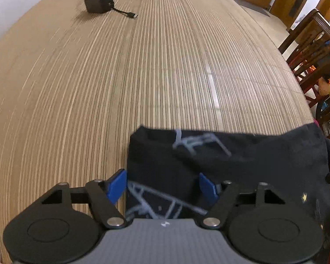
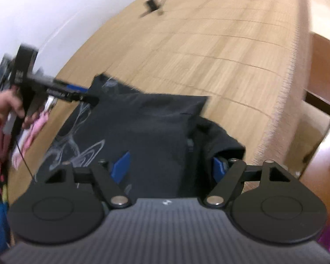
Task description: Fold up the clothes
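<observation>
Bamboo-slat worktop (image 1: 143, 66) filling most of both views, pale and ribbed, running back toward wooden furniture and a doorway. Wooden chairs (image 1: 314, 50) crowding the right edge in the left wrist view.

Black garment (image 1: 242, 160) lying at the near edge of the worktop, already doubled into a thick rectangular bundle, white line print showing on the upper face. One loose flap bulging out at the bundle's right side in the right wrist view (image 2: 220, 140), not yet tucked.

Left gripper (image 1: 162, 187) pointing steeply down over the garment's near left corner; blue pads standing partway apart, cloth lying between them but no pinch visible. Right gripper (image 2: 171, 167) hovering over the near middle of the bundle, pads likewise standing apart, straddling the dark fabric without pressing on it.

Person's hand (image 2: 8, 107) in a red sleeve gripping the handle of the left tool at the far left of the right wrist view.

Small black power adapter (image 1: 99, 2) with trailing cable sitting well apart at the far side.

Judging the fabric: soft, light knit, limp, sagging wherever unsupported, layers prone to sliding over one another. Best taking hold at the corners or along a folded edge, pinching all layers together, and catching the loose flap before lifting.
</observation>
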Demonstrator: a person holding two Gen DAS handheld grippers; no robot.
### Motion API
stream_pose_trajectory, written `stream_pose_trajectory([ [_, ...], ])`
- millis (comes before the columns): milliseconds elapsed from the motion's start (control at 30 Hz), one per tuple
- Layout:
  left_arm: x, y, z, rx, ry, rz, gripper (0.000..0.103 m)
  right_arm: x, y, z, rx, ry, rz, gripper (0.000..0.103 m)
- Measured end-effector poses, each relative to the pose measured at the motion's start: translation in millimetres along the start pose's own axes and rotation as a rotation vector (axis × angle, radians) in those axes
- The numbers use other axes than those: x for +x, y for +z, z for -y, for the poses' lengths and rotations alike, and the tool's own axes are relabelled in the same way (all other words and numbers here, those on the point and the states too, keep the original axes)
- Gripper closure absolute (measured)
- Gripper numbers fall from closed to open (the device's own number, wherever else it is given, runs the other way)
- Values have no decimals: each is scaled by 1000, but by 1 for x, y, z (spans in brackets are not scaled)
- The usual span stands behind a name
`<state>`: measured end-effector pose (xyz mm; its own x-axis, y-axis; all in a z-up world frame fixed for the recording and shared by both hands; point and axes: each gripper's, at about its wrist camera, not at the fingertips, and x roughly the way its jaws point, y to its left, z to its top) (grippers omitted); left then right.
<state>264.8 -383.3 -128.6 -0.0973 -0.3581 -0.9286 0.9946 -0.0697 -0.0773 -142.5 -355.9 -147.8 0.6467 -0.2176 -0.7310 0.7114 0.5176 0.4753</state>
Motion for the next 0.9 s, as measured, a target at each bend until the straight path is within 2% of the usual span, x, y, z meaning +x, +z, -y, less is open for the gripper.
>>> stream_pose_trajectory([
  [100, 2, 5, 2, 17, 1, -17, 47, -13, -7, 15, 63, 1, 9, 27],
  [133, 1, 4, 1, 20, 4, -10, 50, -13, -11, 17, 67, -8, 6, 24],
  [300, 1, -5, 5, 13, 35, 50, 61, -14, -15, 19, 47, -33, 39, 23],
  [367, -2, -10, 12, 33, 45, 77, 70, -14, -11, 20, 59, -37, 50, 23],
  [400, -1, -11, 16, 40, 46, 86, 80, -13, -9, 20, 64, -40, 57, 23],
  [433, -1, -10, 19, 40, 50, 93, 85, -13, -7, 20, 60, -42, 66, 23],
  [600, -6, -15, 28, 27, 89, 129, 89, -4, 0, 12, -29, -27, 116, 25],
  [667, -7, -18, 29, -14, 98, 142, 90, 2, 1, 6, -44, 15, 92, 33],
  [700, -8, -19, 30, -28, 104, 148, 91, 4, 0, 0, -72, 9, 84, 38],
  [733, -12, -18, 32, -24, 113, 153, 91, 6, -3, -8, -120, -25, 88, 47],
  [767, -14, -19, 36, -2, 125, 158, 92, 9, -6, -14, -164, -64, 98, 51],
  [800, -15, -20, 39, 19, 134, 161, 92, 10, -8, -19, -195, -96, 106, 62],
  [833, -17, -21, 40, 32, 136, 166, 93, 11, -9, -21, -211, -120, 108, 77],
  [900, -24, -21, 40, 26, 132, 182, 93, 12, -5, -21, -199, -114, 89, 88],
])
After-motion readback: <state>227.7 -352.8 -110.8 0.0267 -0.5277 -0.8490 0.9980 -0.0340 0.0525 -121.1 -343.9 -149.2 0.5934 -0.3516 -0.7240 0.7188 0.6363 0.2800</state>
